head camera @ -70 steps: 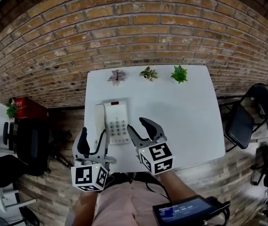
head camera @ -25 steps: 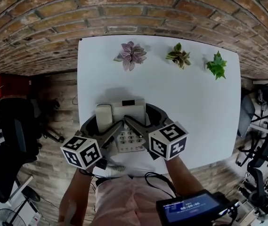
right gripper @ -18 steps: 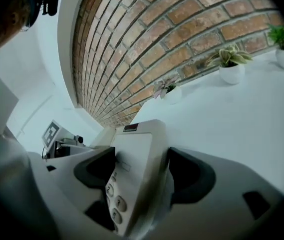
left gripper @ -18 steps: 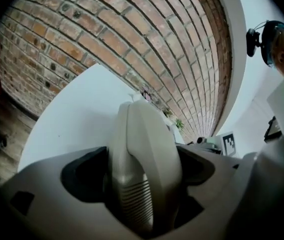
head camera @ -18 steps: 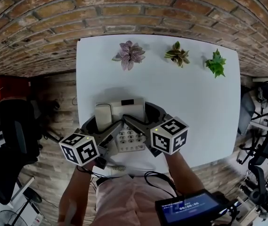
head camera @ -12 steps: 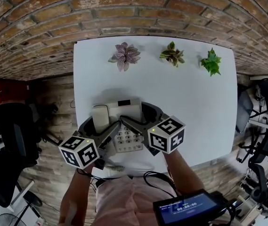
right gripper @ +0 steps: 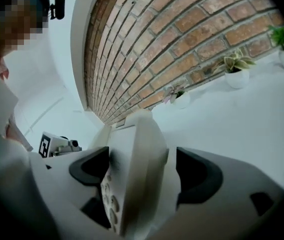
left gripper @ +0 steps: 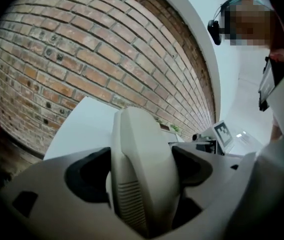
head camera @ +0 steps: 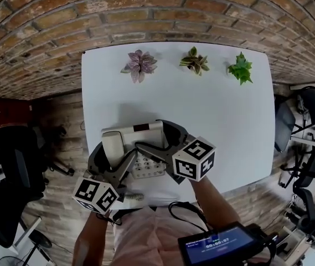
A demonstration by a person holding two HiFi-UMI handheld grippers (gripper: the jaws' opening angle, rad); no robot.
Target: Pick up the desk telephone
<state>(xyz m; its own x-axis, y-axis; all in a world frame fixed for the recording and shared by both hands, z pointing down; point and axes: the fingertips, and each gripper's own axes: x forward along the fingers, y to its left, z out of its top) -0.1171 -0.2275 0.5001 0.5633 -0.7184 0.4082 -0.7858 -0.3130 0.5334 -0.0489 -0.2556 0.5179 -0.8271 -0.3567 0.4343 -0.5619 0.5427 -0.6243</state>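
The beige desk telephone (head camera: 137, 144) sits tilted at the near edge of the white table (head camera: 223, 126). Both grippers straddle it. My left gripper (head camera: 112, 158) has the handset side (left gripper: 142, 169) between its jaws; they are closing, and both pads touch the handset. My right gripper (head camera: 160, 137) straddles the keypad side (right gripper: 137, 169). Its jaws are opening, and a strip of table shows between the phone's edge and the right-hand pad. The coiled cord (head camera: 132, 197) hangs off the front edge.
Three small potted plants (head camera: 139, 65) (head camera: 195, 61) (head camera: 239, 68) stand in a row along the table's far edge by the brick wall. Black chairs (head camera: 298, 112) (head camera: 13, 159) flank the table. A tablet screen (head camera: 218, 248) hangs at the person's waist.
The telephone has turned and tipped, its handset side lifted. The left gripper's marker cube has dropped lower and its wrist has rolled. The right gripper has stayed in place.
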